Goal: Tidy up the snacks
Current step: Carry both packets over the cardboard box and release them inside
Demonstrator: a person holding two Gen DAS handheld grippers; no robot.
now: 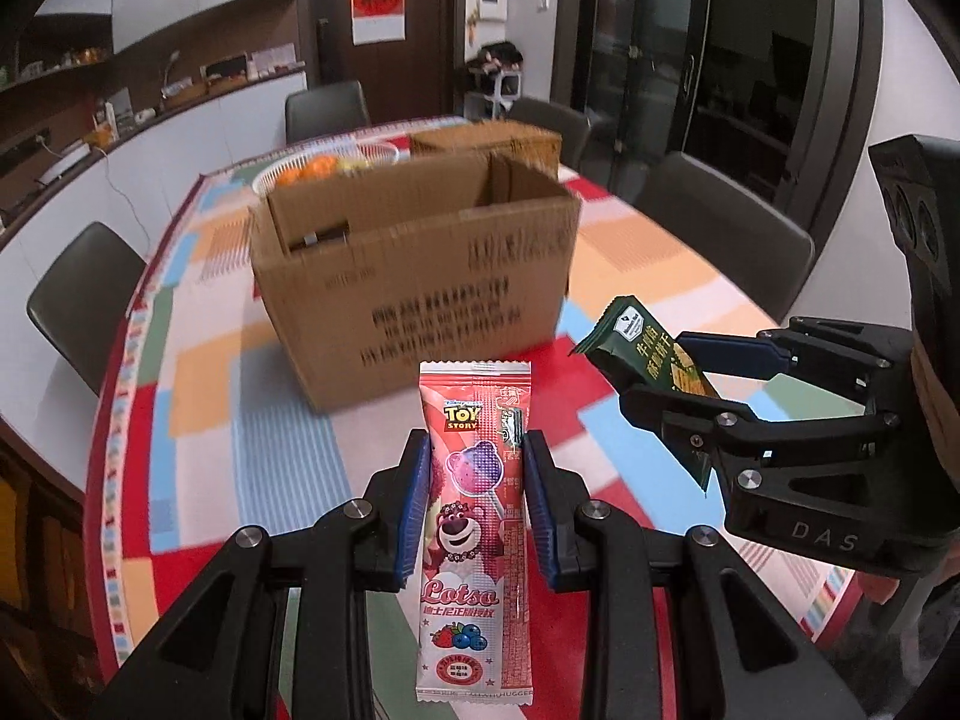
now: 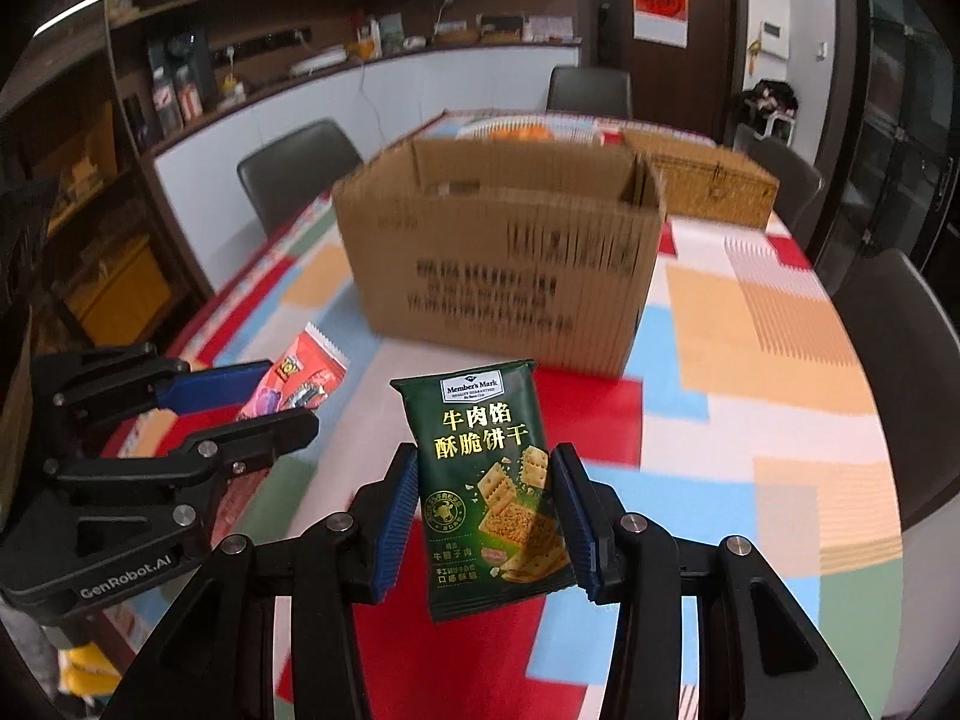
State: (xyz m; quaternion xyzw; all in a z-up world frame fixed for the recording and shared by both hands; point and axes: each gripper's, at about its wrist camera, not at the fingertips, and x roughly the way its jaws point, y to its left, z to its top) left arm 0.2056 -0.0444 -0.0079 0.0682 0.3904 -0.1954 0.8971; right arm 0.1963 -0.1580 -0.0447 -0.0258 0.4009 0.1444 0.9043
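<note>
My left gripper [image 1: 477,450] is shut on a pink Lotso snack packet [image 1: 474,516], held upright above the table, its blue pads pressing both long edges. My right gripper [image 2: 485,468] is shut on a dark green cracker packet [image 2: 489,480], also lifted off the table. Each gripper shows in the other's view: the right gripper [image 1: 654,372] with the green packet [image 1: 636,348] at the right, the left gripper [image 2: 288,390] with the pink packet [image 2: 306,378] at the left. An open cardboard box [image 1: 420,276] stands ahead of both; some dark items lie inside it.
The table [image 1: 630,276] wears a colourful patchwork cloth. Behind the box sit a white fruit bowl [image 1: 327,168] and a wicker basket [image 2: 708,180]. Dark chairs [image 1: 78,300] ring the table. A counter and shelves line the left wall.
</note>
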